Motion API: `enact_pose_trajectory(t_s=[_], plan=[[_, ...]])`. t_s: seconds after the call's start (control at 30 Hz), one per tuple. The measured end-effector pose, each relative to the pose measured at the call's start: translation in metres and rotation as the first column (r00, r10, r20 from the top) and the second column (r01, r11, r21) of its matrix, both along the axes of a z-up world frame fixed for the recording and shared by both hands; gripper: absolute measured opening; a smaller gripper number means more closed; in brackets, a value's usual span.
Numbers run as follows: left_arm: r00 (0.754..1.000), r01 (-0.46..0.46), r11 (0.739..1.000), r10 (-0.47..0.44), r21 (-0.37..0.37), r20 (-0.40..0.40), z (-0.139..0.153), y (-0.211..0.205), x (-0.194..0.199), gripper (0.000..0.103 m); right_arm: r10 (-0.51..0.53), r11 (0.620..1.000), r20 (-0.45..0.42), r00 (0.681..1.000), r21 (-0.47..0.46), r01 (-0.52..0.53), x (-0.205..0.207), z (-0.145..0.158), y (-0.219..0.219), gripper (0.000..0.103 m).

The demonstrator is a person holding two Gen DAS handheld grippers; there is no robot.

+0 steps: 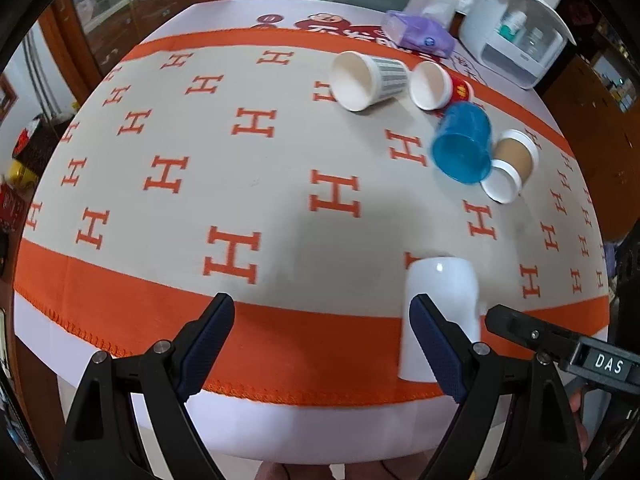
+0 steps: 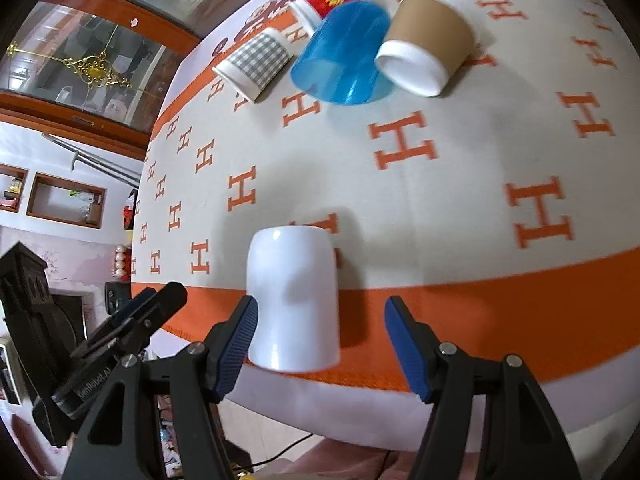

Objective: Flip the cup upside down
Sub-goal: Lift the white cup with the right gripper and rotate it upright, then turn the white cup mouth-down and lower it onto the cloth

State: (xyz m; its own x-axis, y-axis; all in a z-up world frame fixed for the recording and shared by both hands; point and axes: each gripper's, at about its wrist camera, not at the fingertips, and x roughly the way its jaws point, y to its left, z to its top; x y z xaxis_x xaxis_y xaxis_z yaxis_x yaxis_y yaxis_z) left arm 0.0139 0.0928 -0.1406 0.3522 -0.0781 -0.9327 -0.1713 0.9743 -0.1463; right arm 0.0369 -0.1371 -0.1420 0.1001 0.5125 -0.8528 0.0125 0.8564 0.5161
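Bench (image 1: pixel 120 368) at the near edge carries an orange-and-cream cloth (image 1: pixel 256 184) patterned with H shapes. At far left the left gripper (image 1: pixel 322 340) hangs with its jaws spread wide, nothing between them. Just to its right, on the cloth's orange border, stands the white cup (image 2: pixel 294 300), closed end up and mouth down as far as the right wrist view shows. The right gripper (image 2: pixel 320 340) brackets it with jaws open; its left pad looks to be touching or just beside the cup wall, the right pad well apart from it. Farther back and to the right lie four more cups on their sides: a checked cup (image 1: pixel 370 80), a red cup (image 1: pixel 440 86), a blue cup (image 1: pixel 462 146) and a brown cup (image 1: pixel 510 166), the last three bunched close.

By my reading the white cup is already inverted and released. Next would be to draw the right gripper clear without nudging it, then reach for one of the lying cups.
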Motion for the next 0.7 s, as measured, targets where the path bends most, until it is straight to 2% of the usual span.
enact_pose_trajectory(t_s=[0.27,0.47,0.57,0.7], plan=[[0.999,-0.046,0.999,0.046,-0.029,0.004,-0.018,0.016,0.006,0.088,0.043,0.996,-0.049,0.998,0.075,-0.040,0.023,-0.020,0.028,0.066],[0.999,-0.053,0.998,0.053,-0.028,0.011,-0.025,0.021,0.007,0.088,0.089,0.995,-0.072,0.993,0.055,-0.085,0.032,-0.033,0.042,0.067],[0.999,-0.052,0.998,0.052,-0.031,0.009,-0.028,0.021,0.008,0.088,0.112,0.992,-0.104,0.988,0.076,-0.104,0.035,-0.041,0.045,0.066],[0.999,-0.045,0.998,0.046,-0.034,0.008,-0.031,0.021,0.008,0.088,0.143,0.988,-0.105,0.984,0.069,-0.137,0.038,-0.041,0.047,0.066]])
